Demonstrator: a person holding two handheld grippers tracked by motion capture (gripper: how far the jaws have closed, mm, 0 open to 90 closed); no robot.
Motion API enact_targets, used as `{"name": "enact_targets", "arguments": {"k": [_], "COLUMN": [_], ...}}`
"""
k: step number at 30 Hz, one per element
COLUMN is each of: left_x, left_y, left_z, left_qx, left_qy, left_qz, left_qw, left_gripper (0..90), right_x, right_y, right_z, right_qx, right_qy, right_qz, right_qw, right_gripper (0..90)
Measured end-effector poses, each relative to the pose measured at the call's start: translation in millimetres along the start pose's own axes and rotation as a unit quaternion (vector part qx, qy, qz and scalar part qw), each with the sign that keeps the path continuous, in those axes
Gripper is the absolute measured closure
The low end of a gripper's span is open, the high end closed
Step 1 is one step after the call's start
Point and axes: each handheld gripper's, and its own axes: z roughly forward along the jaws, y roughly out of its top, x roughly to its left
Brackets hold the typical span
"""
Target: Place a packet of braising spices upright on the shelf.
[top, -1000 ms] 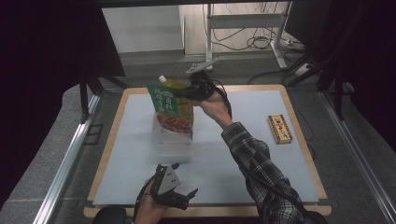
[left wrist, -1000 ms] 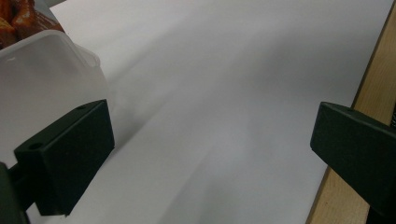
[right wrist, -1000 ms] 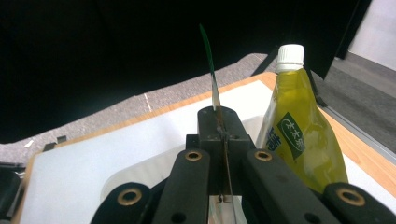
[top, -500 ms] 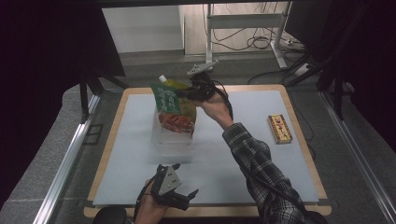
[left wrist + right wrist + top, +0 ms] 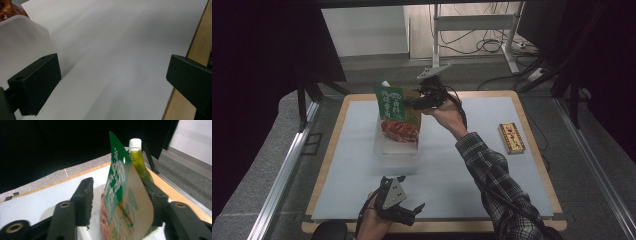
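Note:
A green and brown food pouch (image 5: 397,112) stands upright in a clear plastic container (image 5: 394,150) at the middle of the white mat. A green bottle with a white cap (image 5: 136,157) stands just behind the pouch. My right gripper (image 5: 409,104) reaches the pouch's upper edge from the right. Its jaws have just been opening and now stand on either side of the pouch (image 5: 120,195), with a gap on one side. My left gripper (image 5: 413,212) rests near the table's front edge, open over the bare mat (image 5: 115,75), with the container's corner (image 5: 22,35) beside one jaw.
A small yellow box (image 5: 511,138) lies on the mat at the right. The mat (image 5: 462,170) covers a wooden table top with a raised edge (image 5: 200,47). Metal rails run along both sides of the table, and cables lie on the floor beyond it.
The right gripper's jaws have parted from the pouch, which stays standing in the container. The right hand has shifted only slightly. The left hand has not moved.

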Motion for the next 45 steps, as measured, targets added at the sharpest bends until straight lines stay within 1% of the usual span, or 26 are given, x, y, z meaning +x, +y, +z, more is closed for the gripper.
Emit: {"name": "enact_targets", "arguments": {"k": [1,5,11,15,19,23,28,31,33,45], "left_x": [-0.1,0.2,-0.4,-0.1,-0.4,-0.4,0.0,0.0,0.0,0.2], "left_y": [0.0,-0.1,0.0,-0.1,0.0,-0.1,-0.3,-0.3,-0.4,-0.5], "left_z": [0.1,0.3,0.8,0.7,1.1,1.3,1.0,1.3,1.4,1.2], "left_qx": [0.0,0.003,0.005,0.004,0.005,0.006,0.005,0.006,0.006,0.004], "left_qy": [0.0,-0.001,-0.001,-0.001,0.0,0.0,0.001,0.001,0.001,0.003], "left_qz": [0.0,0.003,0.005,0.004,0.005,0.005,0.004,0.005,0.005,0.002], "left_qw": [1.0,1.0,1.0,1.0,1.0,1.0,1.0,1.0,1.0,1.0], "left_gripper": [0.0,0.0,0.0,0.0,0.0,0.0,0.0,0.0,0.0,0.0], "right_x": [-0.2,-1.8,-2.1,-4.3,-6.0,-6.7,-7.9,-9.5,-9.9,-12.9], "right_y": [-0.6,-2.8,-7.7,-13.3,-20.0,-25.9,-34.8,-40.4,-44.5,-63.0], "right_z": [-1.9,-7.7,-15.7,-20.7,-26.8,-31.3,-37.7,-41.4,-44.7,-67.7], "right_qx": [0.002,0.004,0.007,0.01,0.008,0.012,0.016,0.024,0.032,0.035], "right_qy": [-0.006,-0.023,-0.038,-0.04,-0.057,-0.07,-0.081,-0.086,-0.094,-0.122], "right_qz": [-0.003,0.007,0.006,0.011,0.011,0.007,0.016,0.017,0.013,0.022], "right_qw": [1.0,0.9997,0.9992,0.9991,0.9983,0.9974,0.9965,0.9959,0.995,0.9917], "right_gripper": [42.7,34.0,26.0,21.1,18.9,16.5,13.9,13.3,13.1,13.3]}}
